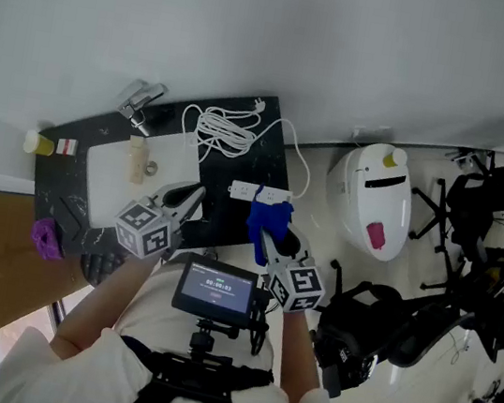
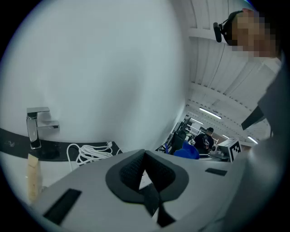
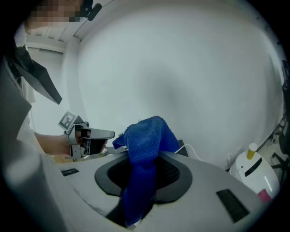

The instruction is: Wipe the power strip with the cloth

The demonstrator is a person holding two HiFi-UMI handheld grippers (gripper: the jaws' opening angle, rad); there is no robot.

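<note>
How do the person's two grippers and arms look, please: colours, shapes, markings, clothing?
Both the left gripper and the right gripper have pale grey bodies with black textured pads. Each carries a white cube with black square markers. The person wears a cream top.

Lab-type rm: mock sink counter (image 1: 63,183) w/ faucet (image 1: 139,104), office chairs (image 1: 459,214) beside.

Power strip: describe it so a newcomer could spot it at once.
Start at the dark counter against the white wall. Near its right edge lies the power strip, between the coiled white cord and the blue cloth held in the right gripper's jaws. It is the only short, flat white bar there.
</note>
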